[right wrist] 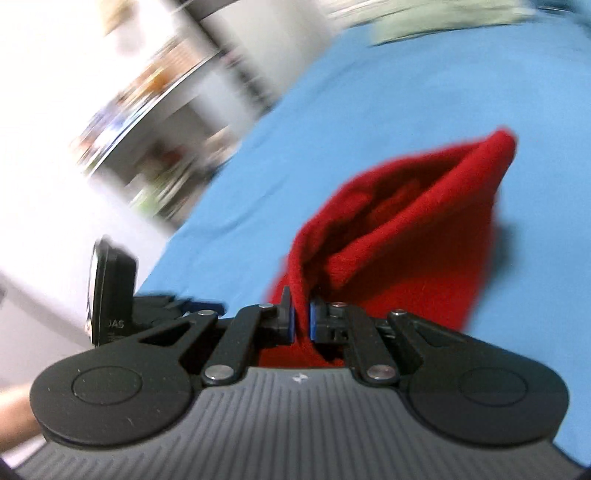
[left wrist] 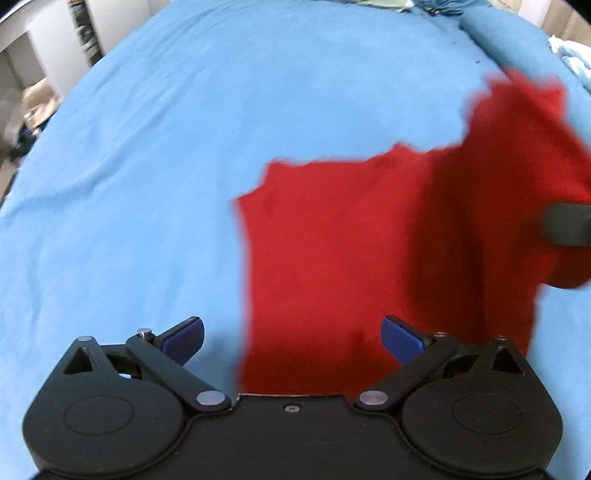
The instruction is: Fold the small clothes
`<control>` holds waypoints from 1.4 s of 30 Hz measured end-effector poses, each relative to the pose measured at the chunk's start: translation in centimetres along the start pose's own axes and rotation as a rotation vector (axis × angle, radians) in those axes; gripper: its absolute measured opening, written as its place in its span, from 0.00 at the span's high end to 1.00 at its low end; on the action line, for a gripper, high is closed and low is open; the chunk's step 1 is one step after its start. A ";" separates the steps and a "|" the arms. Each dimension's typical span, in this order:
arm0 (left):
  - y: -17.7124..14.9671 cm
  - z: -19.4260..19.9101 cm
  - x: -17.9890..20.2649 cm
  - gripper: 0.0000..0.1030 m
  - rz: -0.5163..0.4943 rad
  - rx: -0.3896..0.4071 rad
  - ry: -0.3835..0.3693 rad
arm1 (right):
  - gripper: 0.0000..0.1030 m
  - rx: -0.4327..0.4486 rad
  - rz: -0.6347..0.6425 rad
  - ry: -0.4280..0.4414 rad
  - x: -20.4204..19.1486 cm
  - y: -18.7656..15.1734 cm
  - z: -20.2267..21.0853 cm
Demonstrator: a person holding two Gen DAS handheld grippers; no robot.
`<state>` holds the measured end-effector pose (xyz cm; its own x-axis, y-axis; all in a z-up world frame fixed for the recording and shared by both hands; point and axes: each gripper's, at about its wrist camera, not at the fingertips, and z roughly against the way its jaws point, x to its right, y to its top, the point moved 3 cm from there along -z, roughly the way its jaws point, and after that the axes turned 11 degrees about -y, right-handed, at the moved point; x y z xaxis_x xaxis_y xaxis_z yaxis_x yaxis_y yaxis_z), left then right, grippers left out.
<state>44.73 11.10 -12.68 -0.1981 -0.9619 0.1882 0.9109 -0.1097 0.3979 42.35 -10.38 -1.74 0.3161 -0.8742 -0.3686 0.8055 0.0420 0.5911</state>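
A small red garment (left wrist: 332,258) lies on a blue sheet (left wrist: 147,166), its left part flat and its right part lifted off the sheet. My left gripper (left wrist: 291,338) is open and empty above the garment's near left edge. My right gripper (right wrist: 302,319) is shut on an edge of the red garment (right wrist: 399,240) and holds it up, so the cloth hangs in folds ahead of the fingers. The right gripper also shows as a dark shape at the right edge of the left wrist view (left wrist: 569,223). The right wrist view is blurred.
The blue sheet (right wrist: 332,122) covers a wide bed-like surface. Other clothes lie at its far edge (left wrist: 399,4). Pale cloth sits at the far right (left wrist: 572,59). Shelves and room clutter stand beyond the left edge (right wrist: 155,122).
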 end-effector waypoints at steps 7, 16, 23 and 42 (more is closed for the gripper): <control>-6.9 -1.6 -5.1 0.00 0.047 -0.081 -0.022 | 0.77 -0.237 0.111 -0.032 -6.3 -5.4 -14.8; -6.7 0.3 -3.3 0.00 0.038 0.030 -0.149 | 0.22 -0.059 0.034 -0.027 -4.2 -3.5 -7.9; -5.7 0.0 -0.9 0.00 0.069 0.042 -0.183 | 0.16 0.031 -0.044 -0.389 2.3 -10.4 -1.1; -5.2 0.2 -2.5 0.00 0.174 0.074 -0.170 | 0.17 0.052 -0.075 -0.589 0.5 -17.7 -7.2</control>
<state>40.48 14.15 -15.08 -0.1046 -0.9083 0.4051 0.9090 0.0779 0.4095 31.89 -8.06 -17.57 -0.0838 -0.9956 0.0408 0.7845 -0.0407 0.6188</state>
